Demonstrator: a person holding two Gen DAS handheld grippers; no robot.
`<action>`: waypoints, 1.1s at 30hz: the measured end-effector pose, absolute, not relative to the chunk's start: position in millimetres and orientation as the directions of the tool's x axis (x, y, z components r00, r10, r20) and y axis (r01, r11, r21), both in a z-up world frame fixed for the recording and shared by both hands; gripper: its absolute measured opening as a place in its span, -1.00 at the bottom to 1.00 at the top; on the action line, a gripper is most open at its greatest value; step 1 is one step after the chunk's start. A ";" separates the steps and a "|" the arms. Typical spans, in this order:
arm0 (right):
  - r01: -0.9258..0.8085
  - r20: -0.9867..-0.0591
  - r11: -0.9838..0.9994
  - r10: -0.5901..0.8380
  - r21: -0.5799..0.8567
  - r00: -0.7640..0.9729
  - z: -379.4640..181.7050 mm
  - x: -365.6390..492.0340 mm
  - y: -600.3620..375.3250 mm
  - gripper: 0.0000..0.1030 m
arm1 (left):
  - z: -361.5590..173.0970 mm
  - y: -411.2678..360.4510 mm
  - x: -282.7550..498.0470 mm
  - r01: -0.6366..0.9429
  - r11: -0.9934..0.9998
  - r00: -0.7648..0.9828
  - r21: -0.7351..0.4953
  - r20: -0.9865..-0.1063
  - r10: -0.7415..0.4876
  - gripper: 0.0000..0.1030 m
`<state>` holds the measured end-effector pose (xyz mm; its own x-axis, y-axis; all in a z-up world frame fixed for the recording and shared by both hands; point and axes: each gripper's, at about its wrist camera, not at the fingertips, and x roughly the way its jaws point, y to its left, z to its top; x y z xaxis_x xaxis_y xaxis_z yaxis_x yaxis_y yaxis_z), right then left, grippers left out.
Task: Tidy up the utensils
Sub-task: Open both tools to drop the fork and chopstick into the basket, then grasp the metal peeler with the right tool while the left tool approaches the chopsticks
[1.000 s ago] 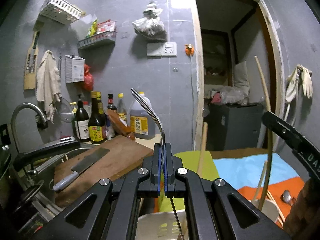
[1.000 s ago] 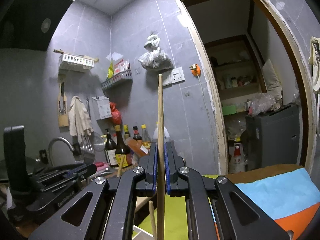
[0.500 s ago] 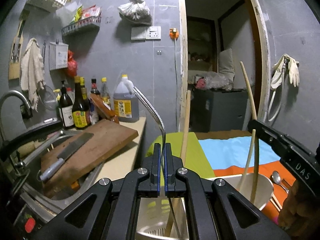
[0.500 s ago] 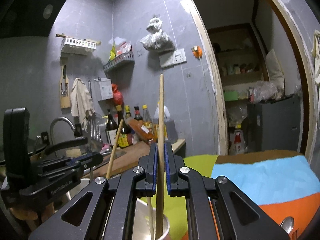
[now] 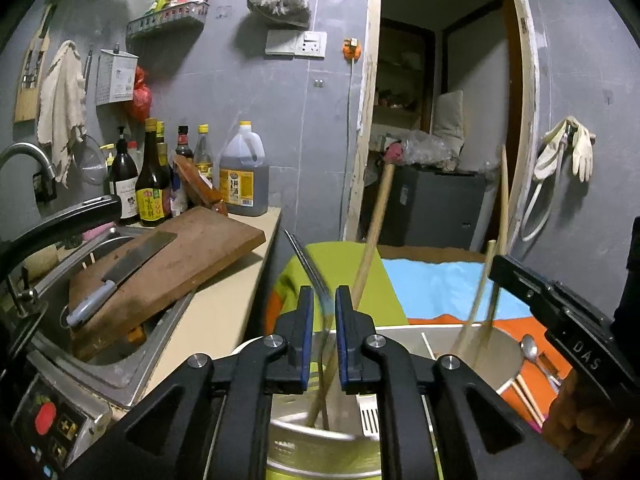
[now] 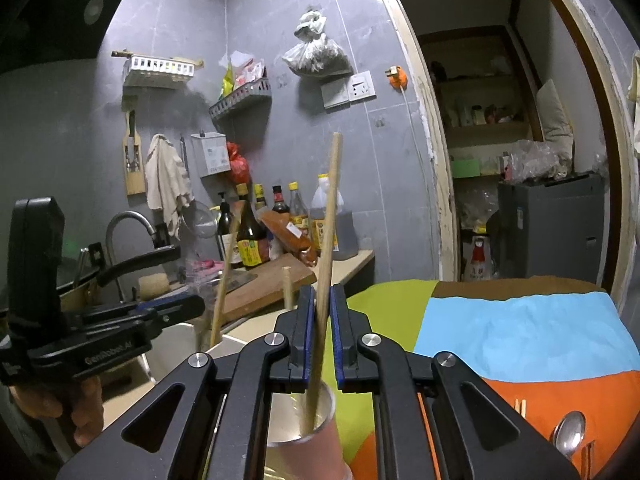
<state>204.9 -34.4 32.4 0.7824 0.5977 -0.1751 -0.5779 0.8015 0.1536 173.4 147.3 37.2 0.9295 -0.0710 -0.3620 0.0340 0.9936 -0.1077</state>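
Steel shows blurred between the left gripper's (image 5: 320,320) jaws: a fork (image 5: 310,270) stands there with its dark handle slanting up and away to the left, and the jaws are opening, with a gap visible on both sides of it. Below those jaws sits a metal cup (image 5: 320,446) holding a wooden chopstick (image 5: 370,242) that leans up to the right of them. The right gripper (image 6: 320,332) has its jaws slightly apart around another chopstick (image 6: 329,240); the stick tilts between the blue pads and its lower end rests inside a pink cup (image 6: 316,432) directly beneath. Whether the pads press it, I cannot tell. Right of these jaws, a spoon (image 6: 568,432) lies on the desk's orange cloth (image 6: 540,392).
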 end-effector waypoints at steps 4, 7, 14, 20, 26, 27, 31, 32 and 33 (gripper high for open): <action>-0.575 -0.162 0.803 0.595 0.156 0.787 36.0 202.1 -40.0 -0.59 | 44.0 146.2 166.9 0.033 0.993 0.935 -0.116 -0.346 -0.072 -0.80; -0.575 -0.144 0.804 0.594 0.154 0.792 42.6 199.8 -45.2 -0.56 | 49.6 143.2 161.6 0.034 0.991 0.942 -0.128 -0.326 -0.075 -0.61; -0.551 -0.077 0.822 0.564 0.141 0.822 62.7 189.3 -69.1 -0.06 | 67.3 128.7 148.6 0.060 0.981 0.963 -0.185 -0.247 -0.105 -0.11; -0.489 -0.041 0.863 0.497 0.128 0.867 79.2 181.3 -105.0 0.54 | 82.4 111.8 137.2 0.071 0.968 0.981 -0.239 -0.160 -0.112 0.40; -0.429 -0.039 0.896 0.435 0.114 0.899 86.3 172.4 -145.5 0.95 | 89.3 80.6 131.8 0.126 0.961 0.980 -0.245 -0.122 -0.160 0.83; -0.419 -0.040 0.901 0.425 0.111 0.904 86.4 170.8 -152.2 1.00 | 89.2 73.3 131.2 0.139 0.960 0.978 -0.241 -0.120 -0.172 0.84; -0.375 -0.055 0.923 0.381 0.091 0.923 85.3 165.4 -177.6 1.00 | 85.3 45.2 132.4 0.193 0.956 0.964 -0.221 -0.138 -0.227 0.86; -0.363 -0.065 0.928 0.368 0.087 0.927 84.3 165.5 -183.7 1.00 | 84.1 37.7 133.2 0.206 0.955 0.960 -0.214 -0.144 -0.240 0.86; -0.354 -0.072 0.931 0.360 0.085 0.930 83.3 165.0 -188.6 1.00 | 82.8 28.7 133.8 0.222 0.953 0.955 -0.205 -0.152 -0.255 0.86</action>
